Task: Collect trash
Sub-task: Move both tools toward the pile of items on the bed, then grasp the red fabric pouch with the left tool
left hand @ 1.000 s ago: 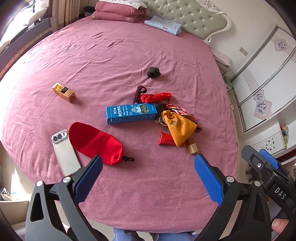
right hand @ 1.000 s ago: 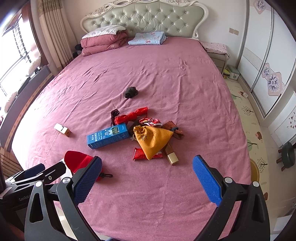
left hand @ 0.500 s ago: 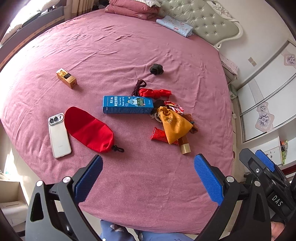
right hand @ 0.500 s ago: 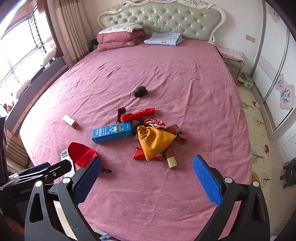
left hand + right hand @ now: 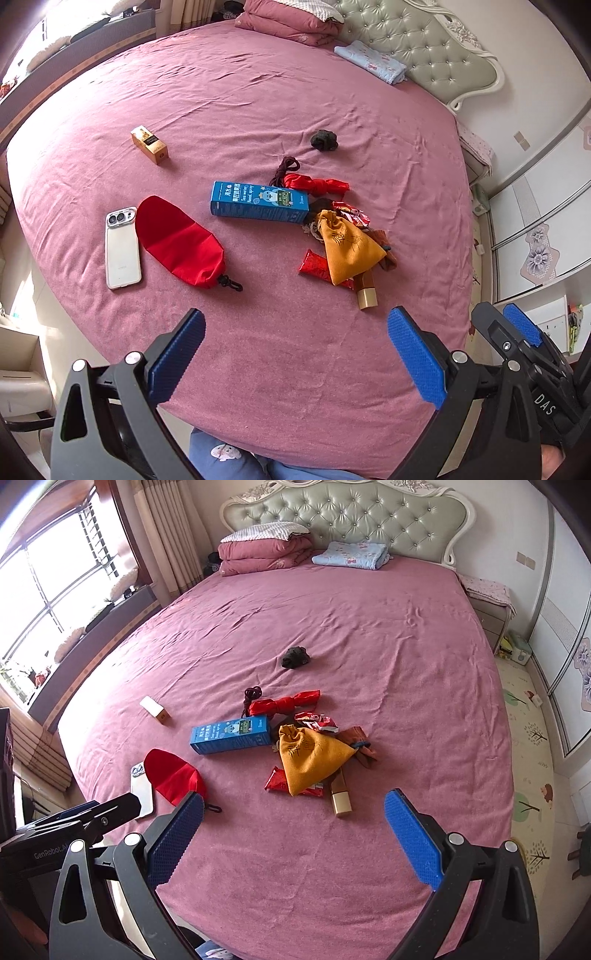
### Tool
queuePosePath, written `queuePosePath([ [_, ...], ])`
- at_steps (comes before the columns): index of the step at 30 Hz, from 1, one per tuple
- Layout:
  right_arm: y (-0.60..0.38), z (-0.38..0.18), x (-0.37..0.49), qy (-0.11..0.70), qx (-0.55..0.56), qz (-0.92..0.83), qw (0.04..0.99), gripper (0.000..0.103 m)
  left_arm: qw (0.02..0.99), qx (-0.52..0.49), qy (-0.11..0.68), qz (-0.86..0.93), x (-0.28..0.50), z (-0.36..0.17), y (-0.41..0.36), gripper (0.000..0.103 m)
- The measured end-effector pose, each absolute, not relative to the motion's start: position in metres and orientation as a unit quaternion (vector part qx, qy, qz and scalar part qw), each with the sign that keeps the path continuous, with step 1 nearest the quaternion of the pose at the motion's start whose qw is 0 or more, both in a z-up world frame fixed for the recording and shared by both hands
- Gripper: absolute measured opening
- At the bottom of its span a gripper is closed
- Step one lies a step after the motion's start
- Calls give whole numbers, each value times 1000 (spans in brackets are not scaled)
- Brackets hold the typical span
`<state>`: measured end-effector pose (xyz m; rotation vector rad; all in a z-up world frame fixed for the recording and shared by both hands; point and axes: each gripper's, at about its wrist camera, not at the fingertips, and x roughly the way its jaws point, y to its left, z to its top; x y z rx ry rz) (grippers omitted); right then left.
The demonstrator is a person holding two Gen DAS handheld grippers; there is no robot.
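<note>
A pile lies on the pink bed (image 5: 258,92): a blue box (image 5: 258,201), a yellow pouch (image 5: 349,247), a red wrapper (image 5: 314,266), a red twisted cloth (image 5: 317,184), a gold tube (image 5: 366,293) and candy wrappers (image 5: 351,216). A red pouch (image 5: 181,242), a white phone (image 5: 122,249), a small gold box (image 5: 149,144) and a black lump (image 5: 324,140) lie apart. My left gripper (image 5: 295,354) is open and empty above the bed's near edge. My right gripper (image 5: 293,836) is open and empty, near the pile (image 5: 310,760).
Folded pink quilt (image 5: 262,555) and a blue pillow (image 5: 351,555) lie at the padded headboard (image 5: 347,513). A window seat (image 5: 92,627) runs along the left. Wardrobe doors (image 5: 569,657) and a play mat (image 5: 528,738) are on the right.
Both grippers have swung and tilted so the pile sits more centred and the headboard shows more. Nothing on the bed has moved.
</note>
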<state>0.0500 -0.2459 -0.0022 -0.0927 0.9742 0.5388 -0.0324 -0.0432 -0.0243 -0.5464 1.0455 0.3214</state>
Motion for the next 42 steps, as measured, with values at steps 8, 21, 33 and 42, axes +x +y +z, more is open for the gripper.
queuePosePath([
  [8,-242,-7,56,465,-52,262,844,94,810,-275,491,165,-33,-29,-41,99],
  [21,-184,-21,83,486,-90,270,826,94,777,-327,514,160,-1,-71,9,99],
  [33,-109,-71,115,516,-155,295,789,94,730,-389,532,181,20,-130,63,99],
  [42,-77,-104,142,528,-203,306,766,94,678,-449,543,208,34,-183,91,99],
])
